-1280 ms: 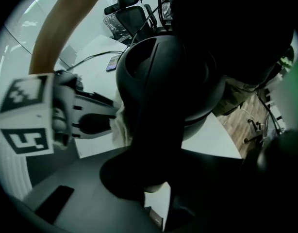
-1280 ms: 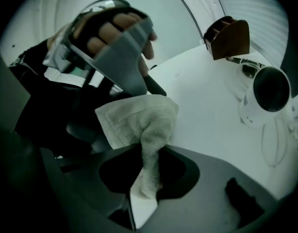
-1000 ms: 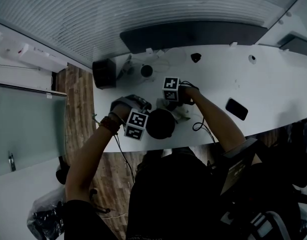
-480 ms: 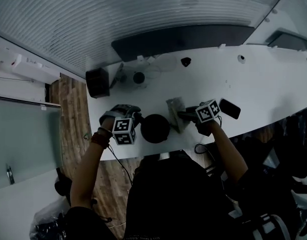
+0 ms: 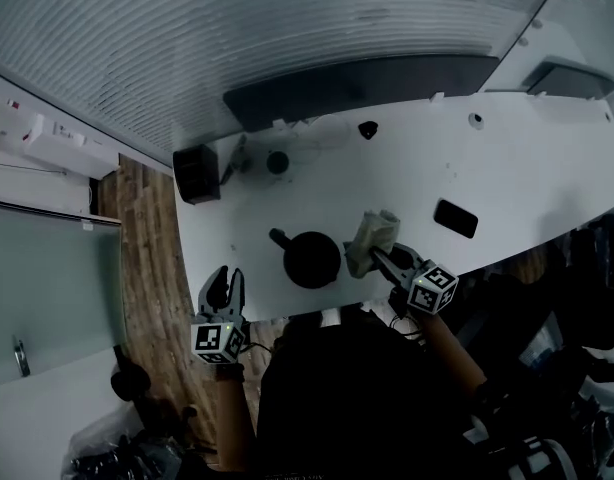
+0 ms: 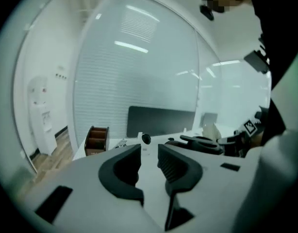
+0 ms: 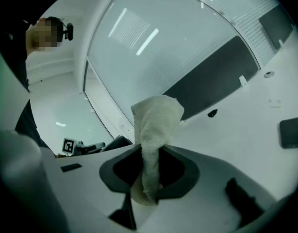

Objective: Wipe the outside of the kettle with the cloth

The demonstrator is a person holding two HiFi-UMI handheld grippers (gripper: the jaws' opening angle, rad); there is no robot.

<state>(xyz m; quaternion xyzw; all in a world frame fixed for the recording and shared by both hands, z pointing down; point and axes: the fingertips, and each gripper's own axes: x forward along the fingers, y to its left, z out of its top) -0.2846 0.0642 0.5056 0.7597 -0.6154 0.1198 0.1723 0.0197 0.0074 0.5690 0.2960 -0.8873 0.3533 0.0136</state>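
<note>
The black kettle [image 5: 310, 258] stands near the front edge of the white table [image 5: 517, 168], its handle pointing to the far left. Just right of it my right gripper [image 5: 380, 259] is shut on the pale cloth [image 5: 372, 238], which sticks up out of the jaws [image 7: 156, 115]; the cloth hangs beside the kettle, not on it. My left gripper [image 5: 225, 286] is off the table's front left corner, well apart from the kettle. Its jaws have just been opening and stand open with nothing between them [image 6: 149, 166]. From there the kettle [image 6: 202, 143] shows to the right.
A black phone [image 5: 455, 218] lies right of the cloth. A dark box [image 5: 195, 173] and a small round dark object [image 5: 277, 161] sit at the table's far left. A long dark panel [image 5: 357, 78] runs along the back edge. Wooden floor [image 5: 147, 258] lies to the left.
My left gripper has left the kettle's side and pulled back off the table's front left corner. My right gripper carried the cloth from behind the kettle round to its right.
</note>
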